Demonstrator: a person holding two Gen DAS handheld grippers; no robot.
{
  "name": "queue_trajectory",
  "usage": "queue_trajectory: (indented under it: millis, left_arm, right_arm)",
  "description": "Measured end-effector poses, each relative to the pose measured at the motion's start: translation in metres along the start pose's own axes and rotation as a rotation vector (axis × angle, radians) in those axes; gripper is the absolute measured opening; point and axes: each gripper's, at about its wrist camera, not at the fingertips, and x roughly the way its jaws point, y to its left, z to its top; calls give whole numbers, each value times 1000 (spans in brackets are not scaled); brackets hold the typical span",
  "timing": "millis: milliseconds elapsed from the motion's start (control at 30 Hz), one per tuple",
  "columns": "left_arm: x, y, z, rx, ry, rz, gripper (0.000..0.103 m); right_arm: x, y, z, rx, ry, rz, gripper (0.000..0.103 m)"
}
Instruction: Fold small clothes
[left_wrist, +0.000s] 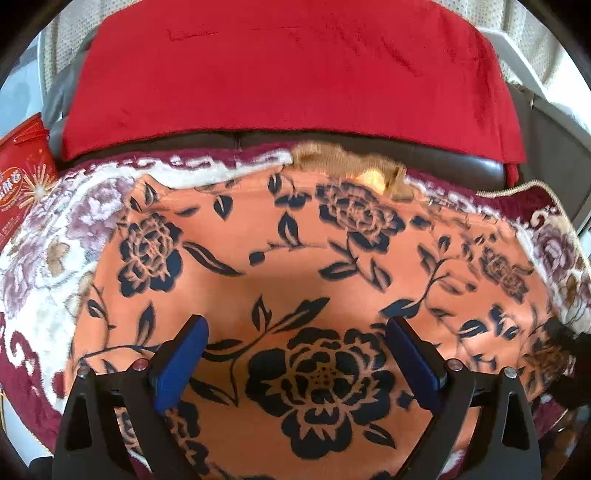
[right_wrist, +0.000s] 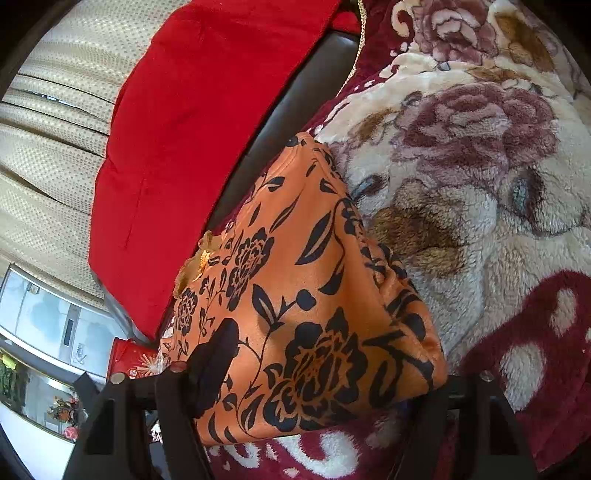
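Note:
An orange garment with black flowers (left_wrist: 295, 258) lies spread flat on a plush floral blanket (left_wrist: 44, 258). A tan frilled collar (left_wrist: 343, 162) shows at its far edge. My left gripper (left_wrist: 295, 325) hovers over the garment's near part, open, with its blue pads wide apart and nothing between them. My right gripper (right_wrist: 328, 354) sits low at one end of the garment (right_wrist: 295, 280), and the fabric's near corner lies between its wide jaws. The left finger (right_wrist: 218, 354) rests against the cloth. The other finger is hidden under the fabric. I see no pinch.
A red cloth (left_wrist: 288, 74) drapes over the dark leather sofa back (left_wrist: 461, 162) behind the blanket. A red printed box (left_wrist: 22, 184) stands at the left edge. Beige curtains (right_wrist: 48, 147) and a glass cabinet (right_wrist: 44, 332) lie beyond the sofa.

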Motion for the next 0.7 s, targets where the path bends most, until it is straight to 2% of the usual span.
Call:
queue_trajectory:
  millis: [33, 67, 200, 300, 367, 500, 533, 567, 600, 700]
  left_arm:
    - [7, 0, -2, 3, 19, 0, 98]
    - [7, 0, -2, 5, 4, 2, 99]
    - [6, 1, 0, 8, 7, 6, 100]
    - [5, 1, 1, 10, 8, 5, 100]
    - [9, 0, 3, 14, 9, 4, 100]
    - [7, 1, 0, 13, 7, 5, 100]
    - [7, 0, 0, 13, 6, 5, 100]
    - [12, 1, 0, 14, 6, 2, 100]
    - [12, 2, 0, 14, 6, 0, 100]
    - [6, 11, 2, -11, 5, -46, 100]
  right_arm:
    - [1, 1, 0, -9, -2, -8, 72]
    - [1, 1, 0, -14, -3, -12, 68]
    - [5, 1, 2, -43, 4, -54, 44]
    - [6, -3, 3, -27, 9, -49, 44]
    - [5, -4, 3, -12, 1, -41, 50]
    - [7, -2, 3, -18, -1, -49, 49]
    - [8, -1, 3, -31, 2, -57, 46]
    - [9, 2, 4, -43, 3, -67, 29]
    - [10, 5, 4, -58, 12, -69, 18]
    - [1, 30, 5, -133, -23, -99, 12]
